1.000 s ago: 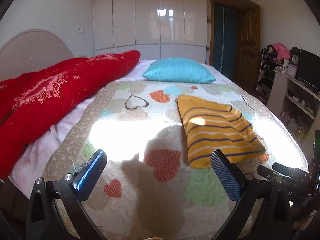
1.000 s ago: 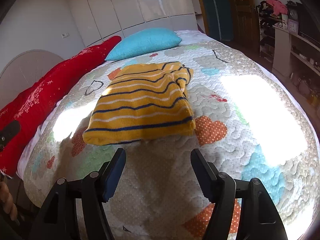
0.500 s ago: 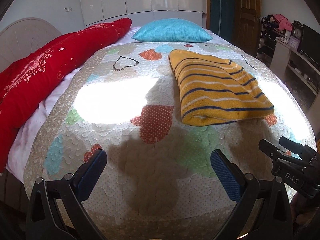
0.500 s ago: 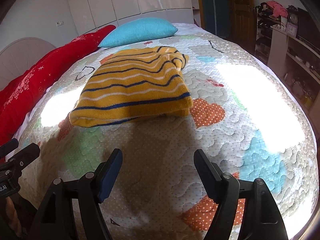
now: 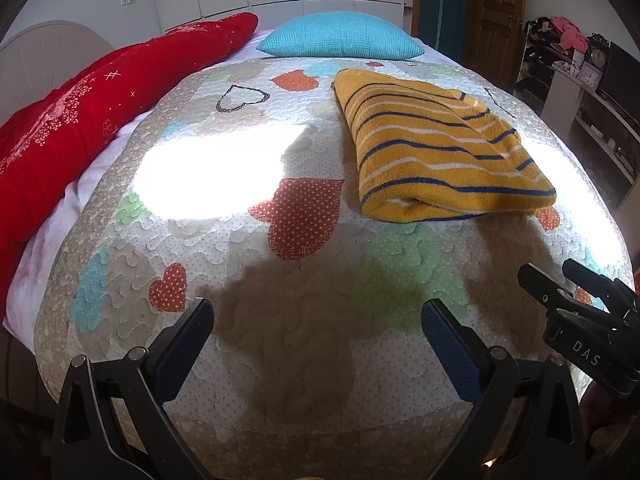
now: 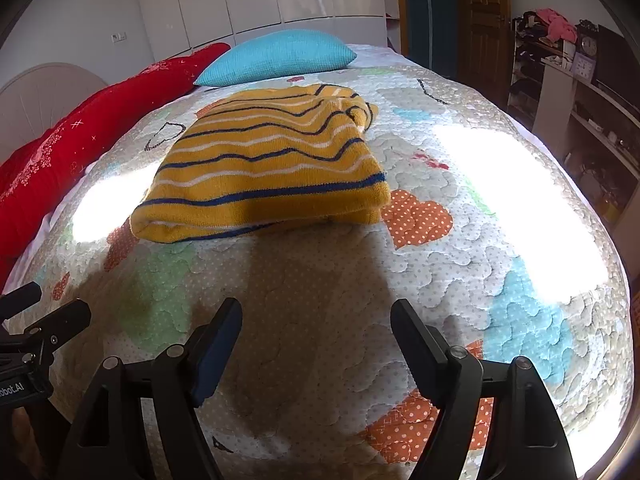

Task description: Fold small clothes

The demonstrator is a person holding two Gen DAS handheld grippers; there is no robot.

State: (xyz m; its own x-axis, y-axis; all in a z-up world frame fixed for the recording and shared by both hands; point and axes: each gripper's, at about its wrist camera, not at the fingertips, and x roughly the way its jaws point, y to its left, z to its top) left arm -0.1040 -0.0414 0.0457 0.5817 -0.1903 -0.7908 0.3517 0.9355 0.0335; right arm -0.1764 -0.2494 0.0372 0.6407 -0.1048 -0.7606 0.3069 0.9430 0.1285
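A folded yellow knit top with blue and white stripes (image 5: 432, 140) (image 6: 272, 164) lies flat on the heart-patterned quilt (image 5: 304, 360) (image 6: 320, 272), right of the bed's middle. My left gripper (image 5: 316, 308) hangs open over the shaded near end of the quilt, nothing between its fingers, well short of the top and left of it. My right gripper (image 6: 317, 306) is open too, empty, with the top's near folded edge straight ahead. Each gripper shows at the edge of the other's view: the right one (image 5: 576, 320) and the left one (image 6: 40, 328).
A red blanket (image 5: 100, 120) runs along the bed's left side and a turquoise pillow (image 5: 340, 36) lies at the far end. Cluttered shelves (image 5: 592, 100) and a wooden door (image 5: 496, 12) stand to the right. Bright sun patches fall on the quilt.
Both grippers have dipped and tilted downwards toward the near end of the bed, the left one more. The right jaws stand slightly wider. The top has not moved.
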